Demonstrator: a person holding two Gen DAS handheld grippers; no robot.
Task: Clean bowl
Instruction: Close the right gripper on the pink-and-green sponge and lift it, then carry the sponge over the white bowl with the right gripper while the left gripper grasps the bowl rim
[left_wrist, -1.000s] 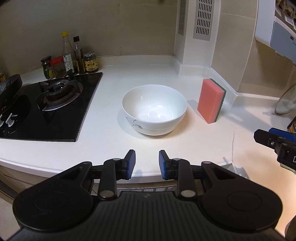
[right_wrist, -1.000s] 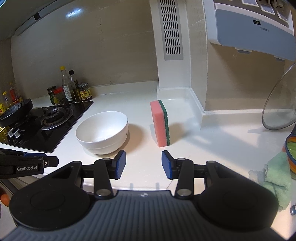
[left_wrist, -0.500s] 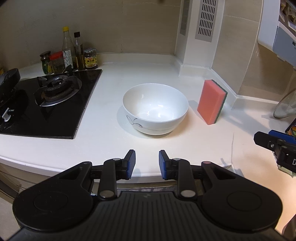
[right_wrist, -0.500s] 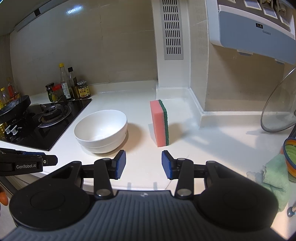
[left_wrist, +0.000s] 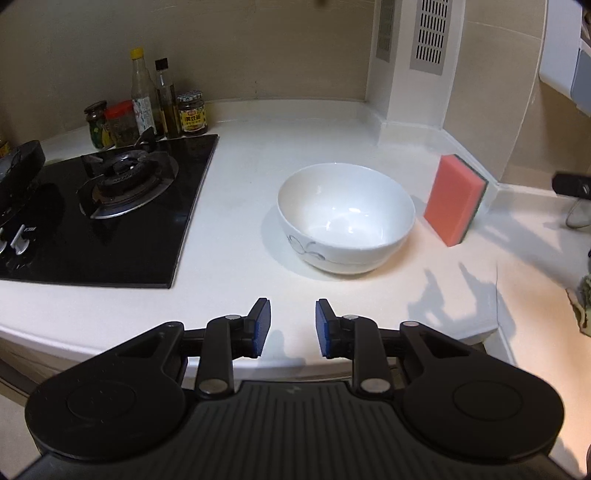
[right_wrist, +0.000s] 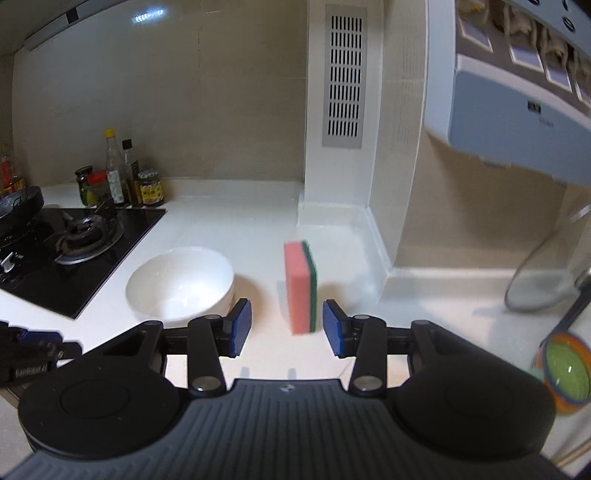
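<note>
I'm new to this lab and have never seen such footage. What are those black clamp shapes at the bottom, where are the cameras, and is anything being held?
No robot here: a person carries a two-finger gripper in each hand, each with a fisheye camera looking along its fingers. One picture looks past the left gripper, the other past the right gripper. Both are open and hold nothing. On the white counter stand a white bowl and an upright pink sponge beside it, not touching. A gas stove and sauce bottles lie to the left in both pictures.
</note>
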